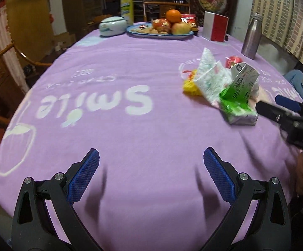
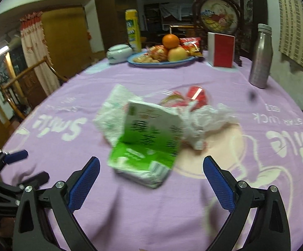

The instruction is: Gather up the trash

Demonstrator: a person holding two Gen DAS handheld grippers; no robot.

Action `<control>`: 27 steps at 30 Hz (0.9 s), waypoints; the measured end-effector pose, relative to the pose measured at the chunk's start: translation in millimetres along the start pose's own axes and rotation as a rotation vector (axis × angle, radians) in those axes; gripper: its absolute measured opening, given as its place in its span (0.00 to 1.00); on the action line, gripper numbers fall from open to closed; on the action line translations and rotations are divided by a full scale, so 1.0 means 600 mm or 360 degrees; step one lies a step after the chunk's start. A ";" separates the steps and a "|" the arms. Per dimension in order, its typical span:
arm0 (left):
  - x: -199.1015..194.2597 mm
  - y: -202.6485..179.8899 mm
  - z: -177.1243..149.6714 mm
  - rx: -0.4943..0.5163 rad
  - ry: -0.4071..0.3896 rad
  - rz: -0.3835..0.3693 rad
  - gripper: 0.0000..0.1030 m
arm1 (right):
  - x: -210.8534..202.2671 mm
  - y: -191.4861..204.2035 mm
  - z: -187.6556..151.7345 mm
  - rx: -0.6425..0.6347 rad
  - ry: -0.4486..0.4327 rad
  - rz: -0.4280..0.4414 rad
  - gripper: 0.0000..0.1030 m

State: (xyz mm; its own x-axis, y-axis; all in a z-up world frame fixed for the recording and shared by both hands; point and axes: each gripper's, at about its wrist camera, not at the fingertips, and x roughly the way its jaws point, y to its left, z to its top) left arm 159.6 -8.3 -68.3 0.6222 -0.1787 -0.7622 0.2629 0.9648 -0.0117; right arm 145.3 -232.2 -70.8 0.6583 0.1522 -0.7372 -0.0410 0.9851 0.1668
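Observation:
A heap of trash lies on the purple tablecloth [image 1: 130, 125]. A crushed green and white drink carton [image 2: 147, 144] lies nearest, just beyond my right gripper [image 2: 151, 177], whose blue pads stand open with nothing between them. Behind the carton lie crumpled white paper [image 2: 205, 121], a printed plastic bag [image 2: 109, 115] and a red wrapper [image 2: 197, 93]. In the left wrist view the same heap shows at the right: carton [image 1: 239, 92], bag [image 1: 210, 77], a yellow wrapper [image 1: 190, 87]. My left gripper [image 1: 151, 173] is open over bare cloth, left of the heap. The right gripper [image 1: 276, 108] shows at the right edge.
At the far edge stand a blue plate of fruit [image 2: 161, 60], a pale lidded pot [image 2: 119, 53], a yellow tube [image 2: 133, 29], a red and white box [image 2: 221, 49] and a steel bottle [image 2: 261, 56]. Wooden chairs [image 1: 3, 62] stand at the left.

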 end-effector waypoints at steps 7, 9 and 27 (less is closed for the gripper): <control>0.043 -0.027 0.037 -0.0013 0.0075 -0.0094 0.93 | 0.026 -0.020 -0.001 -0.0176 0.0120 -0.0222 0.94; 0.056 -0.034 0.049 -0.0021 0.0102 -0.0139 0.93 | 0.028 -0.030 -0.001 -0.0208 0.0133 -0.0220 0.94; 0.093 -0.176 0.152 0.0232 0.0009 -0.0347 0.93 | 0.047 -0.157 -0.011 0.0192 0.0363 -0.0094 0.96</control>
State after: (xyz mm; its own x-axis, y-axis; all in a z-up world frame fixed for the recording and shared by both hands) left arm 234.1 -137.6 -50.8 0.5352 -0.3781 -0.7553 0.4941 0.8654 -0.0831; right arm 162.8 -320.4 -111.5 0.4698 0.1220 -0.8743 0.0913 0.9784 0.1857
